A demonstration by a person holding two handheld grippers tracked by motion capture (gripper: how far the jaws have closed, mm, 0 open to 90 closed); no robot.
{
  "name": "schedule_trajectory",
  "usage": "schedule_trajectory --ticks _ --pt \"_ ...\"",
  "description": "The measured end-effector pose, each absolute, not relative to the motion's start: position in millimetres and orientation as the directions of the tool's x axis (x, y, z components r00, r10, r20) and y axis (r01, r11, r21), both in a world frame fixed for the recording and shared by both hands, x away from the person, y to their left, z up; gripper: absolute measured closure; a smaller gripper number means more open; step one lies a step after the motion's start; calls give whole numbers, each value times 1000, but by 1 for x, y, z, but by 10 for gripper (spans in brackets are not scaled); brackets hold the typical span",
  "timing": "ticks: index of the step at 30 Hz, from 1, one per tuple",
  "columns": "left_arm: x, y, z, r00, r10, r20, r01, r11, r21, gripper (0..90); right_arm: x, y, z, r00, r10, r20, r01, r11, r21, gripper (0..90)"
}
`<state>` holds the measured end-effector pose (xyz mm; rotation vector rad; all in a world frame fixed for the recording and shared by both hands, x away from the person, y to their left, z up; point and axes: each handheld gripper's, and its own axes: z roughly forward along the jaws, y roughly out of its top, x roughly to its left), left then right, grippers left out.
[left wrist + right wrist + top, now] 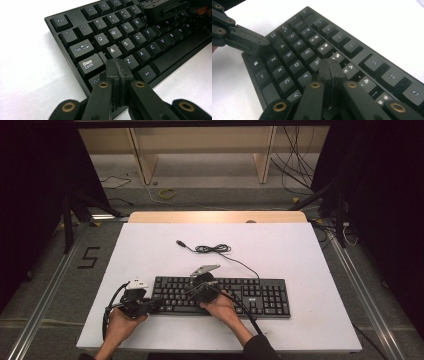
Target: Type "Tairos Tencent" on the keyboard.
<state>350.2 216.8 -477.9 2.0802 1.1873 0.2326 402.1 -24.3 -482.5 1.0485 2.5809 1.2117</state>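
A black keyboard lies across the near middle of the white table; its cable loops behind it and ends in a loose USB plug. My left gripper is shut with nothing between its jaws. In the left gripper view its tips rest at the left end of the keyboard, by the Shift key under Caps Lock. My right gripper is also shut and empty. In the right gripper view its tips sit over the R and T keys, with the left gripper farther off.
The white table top has a wooden strip along its far edge. Beyond it are floor cables, a yellow ring and wooden shelf legs. A "5" mark is on the floor at the left.
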Motion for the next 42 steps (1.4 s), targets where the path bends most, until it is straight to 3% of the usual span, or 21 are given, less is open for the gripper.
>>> schedule_trajectory --ticks 9,18,25,32,34,42 --pt "350 217 -477 558 807 -195 669 -297 681 889 400 -25 -481 -753 627 200 549 432 715 887" --pt "348 218 -470 570 796 -204 622 -256 740 805 396 -29 -474 -758 618 210 536 406 740 841" --pt "349 218 -469 572 788 -229 608 -220 763 657 399 -39 -464 -756 616 222 530 377 759 705" --pt "353 217 -470 561 790 -247 605 -187 774 482 398 -49 -454 -764 605 224 515 364 776 514" --pt "354 217 -470 557 793 -247 604 -183 775 463 398 -51 -452 -767 603 217 511 372 775 500" --pt "357 218 -471 551 797 -248 611 -183 770 590 396 -63 -446 -772 604 198 494 373 786 426"
